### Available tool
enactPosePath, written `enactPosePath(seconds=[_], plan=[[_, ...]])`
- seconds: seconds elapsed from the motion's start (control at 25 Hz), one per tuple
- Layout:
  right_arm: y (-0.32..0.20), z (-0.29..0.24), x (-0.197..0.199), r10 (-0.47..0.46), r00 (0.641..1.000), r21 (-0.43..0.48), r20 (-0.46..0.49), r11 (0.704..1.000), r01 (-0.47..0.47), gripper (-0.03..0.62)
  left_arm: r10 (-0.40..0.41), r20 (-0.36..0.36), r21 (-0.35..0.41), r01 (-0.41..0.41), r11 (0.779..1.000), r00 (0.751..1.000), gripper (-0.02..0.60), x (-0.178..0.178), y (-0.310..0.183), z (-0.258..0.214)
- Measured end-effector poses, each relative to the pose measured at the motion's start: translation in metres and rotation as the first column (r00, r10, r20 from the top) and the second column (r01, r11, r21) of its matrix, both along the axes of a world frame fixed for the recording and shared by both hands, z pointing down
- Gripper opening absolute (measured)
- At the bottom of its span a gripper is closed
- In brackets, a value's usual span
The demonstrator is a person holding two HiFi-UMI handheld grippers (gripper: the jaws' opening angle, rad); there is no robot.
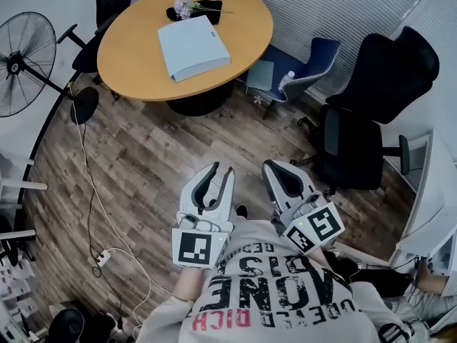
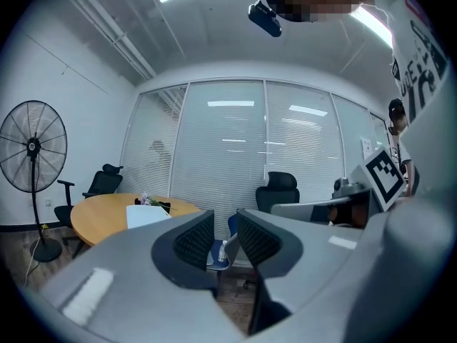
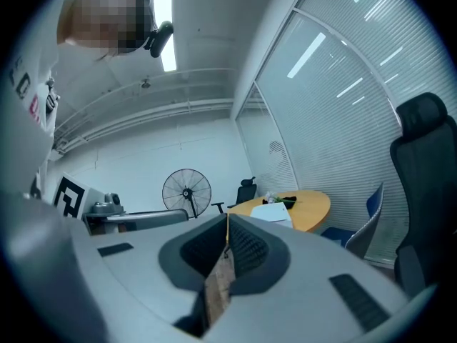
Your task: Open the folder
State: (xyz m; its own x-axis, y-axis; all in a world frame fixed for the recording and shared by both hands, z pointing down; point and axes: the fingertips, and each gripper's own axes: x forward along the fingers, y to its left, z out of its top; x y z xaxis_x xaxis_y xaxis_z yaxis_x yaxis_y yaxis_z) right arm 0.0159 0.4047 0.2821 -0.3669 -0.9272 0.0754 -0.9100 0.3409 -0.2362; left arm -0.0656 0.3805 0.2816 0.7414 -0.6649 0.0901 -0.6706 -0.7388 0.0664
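In the head view, the closed folder (image 1: 193, 47) is seen on the round tabletop (image 1: 132, 59), well apart from the left gripper (image 1: 221, 168) and the right gripper (image 1: 280, 166). In the left gripper view, its fingers (image 2: 191, 239) are held spread, with nothing between them. In the right gripper view, its fingers (image 3: 247, 246) are pressed together.

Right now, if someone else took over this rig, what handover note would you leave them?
Left gripper: jaws apart, nothing between them.
Right gripper: jaws together, empty.
Both are held level in front of the person's body, well short of the table.
Folder: lies flat and closed on the round table, with flowers just beyond it.
Done: nothing; the folder is untouched.
Left: step up to the table, catch the cover's edge and swing it open, probably steadying the folder with the other gripper.
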Motion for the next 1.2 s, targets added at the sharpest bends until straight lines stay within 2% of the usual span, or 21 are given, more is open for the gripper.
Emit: enactPosePath(seconds=[0.16,0.28,0.44,0.72,0.92,1.0,1.2], plan=[[-0.002,0.001,0.003,0.006,1.000,-0.006,0.003,1.000,-0.006,0.014,0.001,0.019,0.000,-0.001,1.000,1.000,0.104,0.002,-0.004,0.002],[-0.007,0.002,0.006,0.009,1.000,-0.010,0.002,1.000,-0.009,0.014,0.009,0.029,-0.030,-0.008,1.000,1.000,0.104,0.007,-0.009,0.004],[-0.024,0.006,0.010,0.013,1.000,-0.020,-0.005,1.000,-0.013,0.014,0.010,0.025,-0.008,-0.010,1.000,1.000,0.104,0.012,-0.028,0.009],[-0.080,-0.003,0.014,0.031,0.999,-0.012,-0.021,0.999,-0.032,0.014,0.010,0.010,-0.033,-0.010,0.999,1.000,0.089,0.012,-0.085,0.003],[-0.124,-0.013,0.010,0.038,0.999,-0.012,-0.025,0.999,-0.038,0.014,0.025,0.026,-0.012,-0.025,1.000,0.999,0.089,0.007,-0.134,-0.008],[-0.139,-0.013,0.006,0.036,0.999,-0.013,-0.017,0.999,-0.036,0.014,0.028,0.005,0.002,-0.028,1.000,1.000,0.089,0.006,-0.152,-0.012],[-0.173,-0.004,-0.006,0.020,1.000,-0.038,-0.007,0.999,-0.020,0.014,0.033,-0.006,-0.042,-0.034,0.999,0.999,0.089,-0.001,-0.184,-0.006]])
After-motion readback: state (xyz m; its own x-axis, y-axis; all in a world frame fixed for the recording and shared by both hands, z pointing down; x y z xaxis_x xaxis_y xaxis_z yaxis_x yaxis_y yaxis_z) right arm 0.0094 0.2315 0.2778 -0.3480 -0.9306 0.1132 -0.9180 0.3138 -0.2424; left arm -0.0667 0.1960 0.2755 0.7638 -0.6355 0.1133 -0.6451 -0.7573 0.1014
